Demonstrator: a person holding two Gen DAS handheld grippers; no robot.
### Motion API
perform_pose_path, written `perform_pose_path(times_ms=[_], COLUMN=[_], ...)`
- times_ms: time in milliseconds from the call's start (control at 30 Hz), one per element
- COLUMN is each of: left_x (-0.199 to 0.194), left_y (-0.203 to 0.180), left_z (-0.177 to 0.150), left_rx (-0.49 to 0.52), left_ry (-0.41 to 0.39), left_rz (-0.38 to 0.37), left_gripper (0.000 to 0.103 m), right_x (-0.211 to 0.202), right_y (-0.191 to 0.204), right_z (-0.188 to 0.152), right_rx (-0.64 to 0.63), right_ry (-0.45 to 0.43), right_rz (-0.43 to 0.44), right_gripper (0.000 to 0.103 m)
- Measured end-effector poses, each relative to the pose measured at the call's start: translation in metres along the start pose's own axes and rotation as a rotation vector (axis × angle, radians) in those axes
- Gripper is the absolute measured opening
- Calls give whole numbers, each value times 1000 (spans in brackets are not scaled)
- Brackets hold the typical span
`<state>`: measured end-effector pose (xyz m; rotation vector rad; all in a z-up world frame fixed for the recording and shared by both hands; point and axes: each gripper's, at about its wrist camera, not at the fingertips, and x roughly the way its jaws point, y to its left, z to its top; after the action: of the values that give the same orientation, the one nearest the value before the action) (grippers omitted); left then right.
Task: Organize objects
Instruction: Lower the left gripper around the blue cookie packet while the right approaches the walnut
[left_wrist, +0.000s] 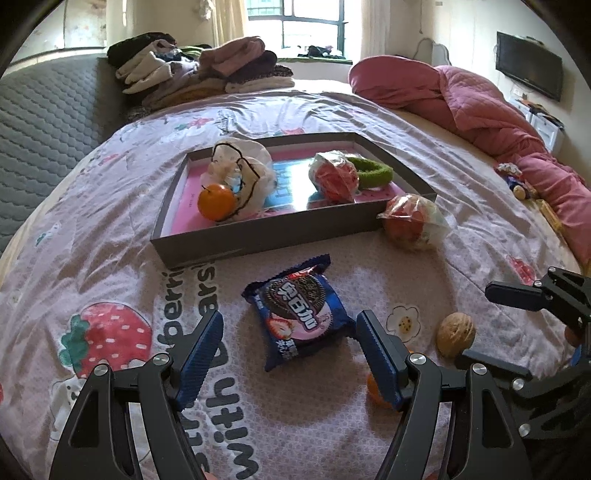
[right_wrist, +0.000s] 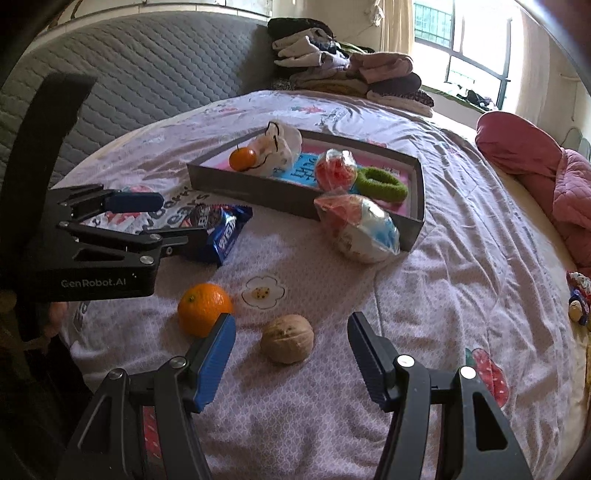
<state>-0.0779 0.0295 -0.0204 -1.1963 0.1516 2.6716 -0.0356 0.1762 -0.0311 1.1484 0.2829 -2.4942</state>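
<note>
The bed (left_wrist: 110, 229), covered by a pink printed sheet, carries all items. On it, beyond both grippers, rests a shallow grey tray (left_wrist: 258, 240) already holding an orange, a white bag, a wrapped red item and a green ring (left_wrist: 373, 171). A second wrapped red item (right_wrist: 356, 229) lies outside the tray, touching its near corner.

The cookie packet (left_wrist: 301, 315) lies flat on the sheet directly ahead of the left gripper (left_wrist: 290, 354). Its long axis runs roughly along the gripper's pointing line, tilted slightly, so the jaws span the short width. The left jaws stand wide apart and hold nothing; the packet's near end sits between the finger lines, not touched.

The loose orange (right_wrist: 205, 308) lies just beside the blue pad of the right gripper's left-hand finger. The walnut (right_wrist: 287, 338) lies centred ahead of the right gripper (right_wrist: 291, 345), between the finger lines. The right jaws are wide apart and empty.

Judgement: each hand is nearest its own target; the right needs only a short advance and closure on the walnut, the left likewise on the packet.
</note>
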Motion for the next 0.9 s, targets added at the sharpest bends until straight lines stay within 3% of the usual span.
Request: perform_pose_path(times_ms=[900], left_x=[39], left_y=[-8], left_z=[9], left_rx=[-50], left_ry=[66], left_rz=[30], left_gripper=[74], right_x=[31], right_y=[5], right_z=[-4], right_rx=[-14], right_ry=[64], right_rz=[-51], right_gripper=[62])
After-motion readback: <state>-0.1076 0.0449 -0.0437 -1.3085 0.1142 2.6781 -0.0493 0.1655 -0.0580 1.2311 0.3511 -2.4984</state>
